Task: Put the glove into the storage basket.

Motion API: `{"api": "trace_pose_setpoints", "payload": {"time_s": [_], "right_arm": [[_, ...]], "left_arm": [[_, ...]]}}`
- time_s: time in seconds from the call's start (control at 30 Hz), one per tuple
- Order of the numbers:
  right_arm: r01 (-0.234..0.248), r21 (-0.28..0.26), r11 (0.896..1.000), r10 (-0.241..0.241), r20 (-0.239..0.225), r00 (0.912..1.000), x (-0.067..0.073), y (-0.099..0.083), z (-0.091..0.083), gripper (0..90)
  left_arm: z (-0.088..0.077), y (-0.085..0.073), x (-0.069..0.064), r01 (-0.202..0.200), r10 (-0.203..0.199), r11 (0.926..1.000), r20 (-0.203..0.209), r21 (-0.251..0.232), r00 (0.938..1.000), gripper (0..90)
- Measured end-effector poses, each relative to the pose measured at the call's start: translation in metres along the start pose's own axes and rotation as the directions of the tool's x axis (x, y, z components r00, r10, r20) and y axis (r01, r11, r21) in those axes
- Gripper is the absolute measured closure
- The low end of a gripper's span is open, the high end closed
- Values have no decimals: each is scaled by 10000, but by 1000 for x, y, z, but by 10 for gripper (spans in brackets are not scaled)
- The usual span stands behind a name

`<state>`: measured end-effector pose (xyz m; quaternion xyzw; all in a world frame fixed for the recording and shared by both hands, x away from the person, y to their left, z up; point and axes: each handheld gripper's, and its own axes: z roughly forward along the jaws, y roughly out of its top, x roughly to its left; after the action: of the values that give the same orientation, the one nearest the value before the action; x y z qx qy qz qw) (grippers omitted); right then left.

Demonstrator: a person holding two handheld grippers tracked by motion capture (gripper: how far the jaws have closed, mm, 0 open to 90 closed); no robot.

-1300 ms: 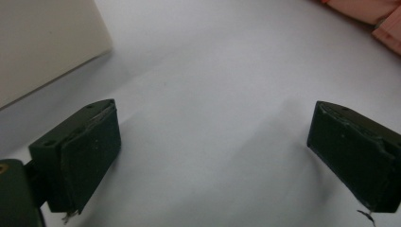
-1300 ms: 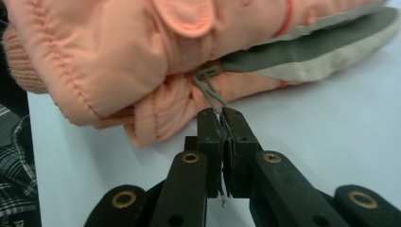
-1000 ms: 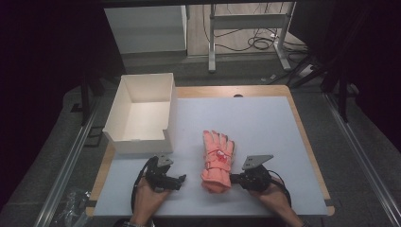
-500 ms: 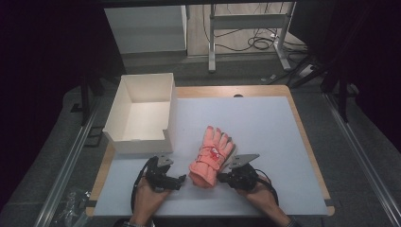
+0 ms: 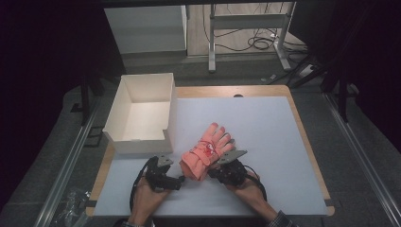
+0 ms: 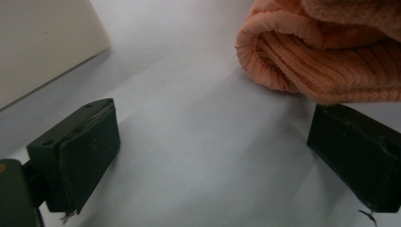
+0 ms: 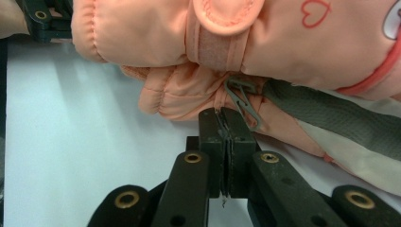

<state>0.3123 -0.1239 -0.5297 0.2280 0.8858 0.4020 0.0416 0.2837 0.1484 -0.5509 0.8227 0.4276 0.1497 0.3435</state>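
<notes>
The pink gloves [image 5: 208,151] lay stacked near the bench's [image 5: 265,123] front edge, beside the white box [image 5: 142,113]. The right gripper [image 5: 218,171] was pinched shut on a fold of cuff fabric; the left gripper [image 5: 181,178] gaped wide, empty, just short of the knit cuff. Next, I judged, the left should close on that cuff. The right gripper view revealed a grey clip [image 7: 243,101] joining the pair.

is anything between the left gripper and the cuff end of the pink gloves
Nothing visible. In the left gripper view, bare white table top lies between the open left gripper and the ribbed cuff of the pink gloves. The right gripper is shut at the gloves' far side, off that path.
</notes>
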Motion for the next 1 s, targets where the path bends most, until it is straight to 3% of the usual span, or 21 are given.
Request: {"api": "trace_pose_setpoints", "payload": {"time_s": [0.23,0.4,0.57,0.77,0.87,0.97,1.0], "right_arm": [[96,-122,9999,-91,396,9992,-5,-5,-19,803],[-132,-186,9997,151,1068,9942,-20,-16,-39,710],[-446,-221,9988,477,1748,9835,-39,-30,-58,601],[-833,-372,9958,900,2515,9637,-58,-47,-76,461],[-953,-447,9944,1041,2830,9534,-66,-53,-82,397],[-1080,-457,9931,1171,3386,9336,-77,-61,-91,348],[-1129,-476,9925,1224,3438,9310,-79,-63,-93,339]], "left_arm": [[0,0,0,0,0,10000,-18,39,10000,31],[0,0,0,41,-41,10000,11,10,10000,29],[1,0,1,-51,51,10000,145,47,9999,16],[-2,0,1,-344,336,9992,395,189,9987,0],[-5,0,2,-358,337,9991,858,222,9957,5],[-11,-1,0,-562,540,9983,1112,168,9923,0],[-13,0,0,-582,559,9982,1144,168,9919,0]]}}
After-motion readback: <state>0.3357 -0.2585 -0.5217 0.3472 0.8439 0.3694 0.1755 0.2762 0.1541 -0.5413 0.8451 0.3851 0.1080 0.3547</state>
